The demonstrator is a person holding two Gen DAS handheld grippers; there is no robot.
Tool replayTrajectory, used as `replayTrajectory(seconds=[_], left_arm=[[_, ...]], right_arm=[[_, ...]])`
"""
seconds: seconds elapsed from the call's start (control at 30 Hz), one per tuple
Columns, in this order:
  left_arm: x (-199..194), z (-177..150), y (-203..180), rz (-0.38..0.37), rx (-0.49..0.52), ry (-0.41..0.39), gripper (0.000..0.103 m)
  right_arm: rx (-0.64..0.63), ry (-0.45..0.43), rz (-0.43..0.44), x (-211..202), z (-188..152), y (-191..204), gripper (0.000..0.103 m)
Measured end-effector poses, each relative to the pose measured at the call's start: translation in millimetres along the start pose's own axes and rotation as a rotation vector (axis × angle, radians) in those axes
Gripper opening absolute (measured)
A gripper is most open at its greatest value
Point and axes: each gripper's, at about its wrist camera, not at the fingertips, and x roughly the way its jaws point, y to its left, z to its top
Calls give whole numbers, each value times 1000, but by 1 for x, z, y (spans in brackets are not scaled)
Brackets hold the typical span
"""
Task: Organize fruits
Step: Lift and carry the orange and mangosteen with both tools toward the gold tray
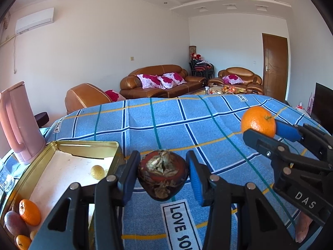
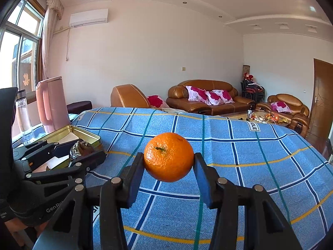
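Left tool point(image 1: 163, 175) grips a mangosteen point(image 1: 163, 177) beside the tin's rim point(image 1: 116, 145); right tool point(image 2: 168, 164) grips an orange point(image 2: 168, 157) above open cloth point(image 2: 249, 156).

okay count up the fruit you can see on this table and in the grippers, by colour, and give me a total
Orange fruit: 3 — one in the right gripper as the held orange, two at the tin's near corner
Dark brown fruit: 1 — in the left gripper, the dark fruit
Small yellow fruit: 1 in the tin
Reddish-purple fruit: 1 by the tin's corner
Total: 6; another partly hidden piece is unclear.
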Motion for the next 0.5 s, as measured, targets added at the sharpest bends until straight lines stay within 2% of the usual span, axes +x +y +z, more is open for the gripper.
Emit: replayTrajectory(seconds=[0.5], left_arm=[[-29, -9, 11, 7, 0, -38, 47]], right_arm=[[-31, 16, 30, -18, -8, 26, 50]])
